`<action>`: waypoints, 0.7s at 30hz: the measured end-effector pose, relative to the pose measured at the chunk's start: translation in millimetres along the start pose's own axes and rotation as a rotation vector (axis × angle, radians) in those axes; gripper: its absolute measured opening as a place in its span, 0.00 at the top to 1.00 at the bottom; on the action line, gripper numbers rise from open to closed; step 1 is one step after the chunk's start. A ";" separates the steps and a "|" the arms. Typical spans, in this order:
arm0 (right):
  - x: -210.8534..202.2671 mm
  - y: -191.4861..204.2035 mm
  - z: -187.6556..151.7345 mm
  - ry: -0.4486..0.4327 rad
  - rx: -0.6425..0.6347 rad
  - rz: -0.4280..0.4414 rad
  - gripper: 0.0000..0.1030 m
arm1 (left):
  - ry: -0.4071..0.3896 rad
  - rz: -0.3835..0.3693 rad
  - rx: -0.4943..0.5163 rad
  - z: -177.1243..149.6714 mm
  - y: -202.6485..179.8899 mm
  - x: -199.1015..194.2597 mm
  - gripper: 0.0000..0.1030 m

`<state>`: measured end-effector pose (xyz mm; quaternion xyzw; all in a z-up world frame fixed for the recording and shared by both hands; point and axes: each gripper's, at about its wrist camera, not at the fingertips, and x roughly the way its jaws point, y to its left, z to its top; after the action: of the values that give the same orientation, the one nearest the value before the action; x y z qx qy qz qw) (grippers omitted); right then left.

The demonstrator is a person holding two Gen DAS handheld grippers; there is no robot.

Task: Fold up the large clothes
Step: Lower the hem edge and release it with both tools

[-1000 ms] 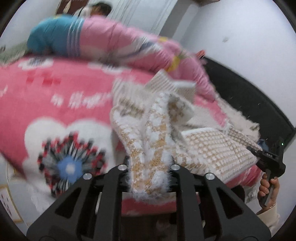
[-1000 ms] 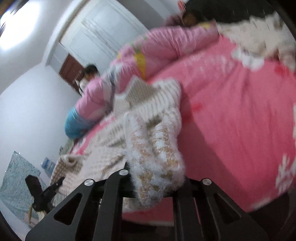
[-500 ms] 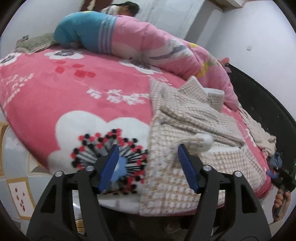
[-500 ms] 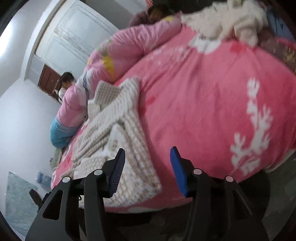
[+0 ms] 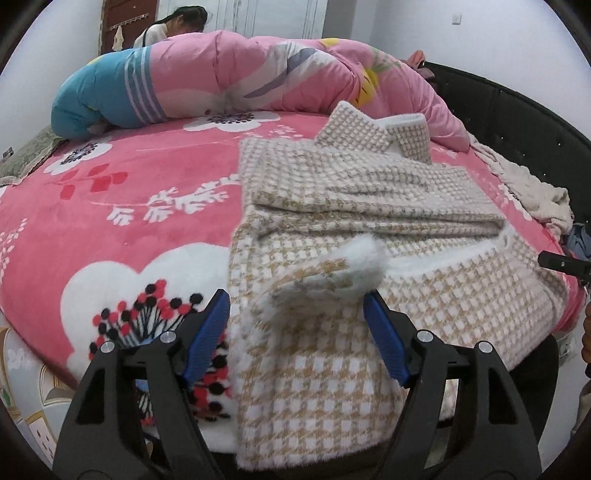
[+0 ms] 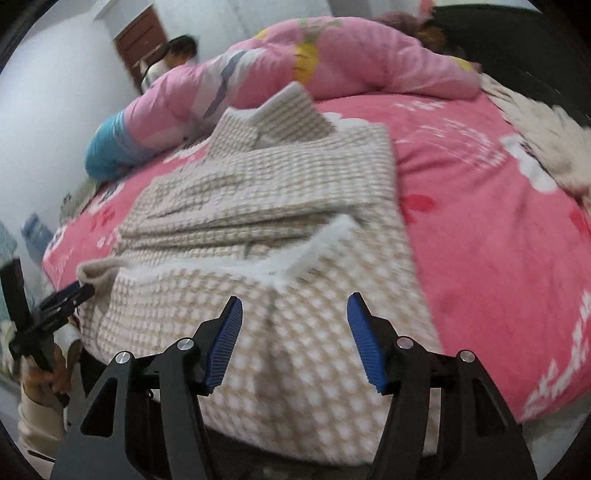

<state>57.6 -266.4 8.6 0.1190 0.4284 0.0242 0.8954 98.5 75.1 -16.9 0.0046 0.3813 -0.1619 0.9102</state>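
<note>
Left wrist view: the left gripper [image 5: 297, 325] hangs over the near edge of the bed [image 5: 110, 229], its blue-padded fingers [image 5: 207, 332] spread wide and opening further. A fuzzy white cuff [image 5: 332, 273] of the checked coat [image 5: 354, 206] lies in the gap between them, but neither pad presses on it, so nothing is gripped. The coat, beige and white, lies folded on the pink flowered blanket to the right of the middle, its collar pointing away toward a rolled pink quilt [image 5: 258, 77] along the far side. The lower part of the coat droops over the bed's edge. A person [image 5: 177, 26] stands behind the quilt by a brown door. At the right border the tip of the right gripper [image 5: 565, 264] pokes in.

Right wrist view: the picture is somewhat blurred. The right gripper [image 6: 293, 336] has its fingers [image 6: 225, 339] parted and widening, with only the coat's [image 6: 266, 184] hem under the gap and no pad touching cloth. The coat lies on the left half of the bed [image 6: 498, 240], collar toward the quilt [image 6: 351, 59]. At the lower left, a hand [image 6: 44, 373] holds the left gripper [image 6: 66, 295] just beside the coat's near corner.
</note>
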 end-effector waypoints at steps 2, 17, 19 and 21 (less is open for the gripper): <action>8.6 2.5 3.9 0.011 -0.007 0.013 0.44 | 0.009 0.007 -0.007 3.4 1.4 5.4 0.31; 49.3 -41.9 5.0 0.072 0.183 0.154 0.44 | 0.061 -0.062 -0.314 13.3 57.5 44.0 0.28; 49.9 -41.1 5.0 0.072 0.178 0.158 0.42 | 0.049 -0.064 -0.324 13.4 59.4 41.6 0.28; 49.9 -40.6 5.1 0.071 0.175 0.161 0.40 | 0.037 -0.068 -0.338 13.6 61.2 37.7 0.28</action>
<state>90.7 -299.5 -35.9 0.2297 0.4495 0.0626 0.8610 150.9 120.4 -40.5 -0.1584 0.4195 -0.1263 0.8849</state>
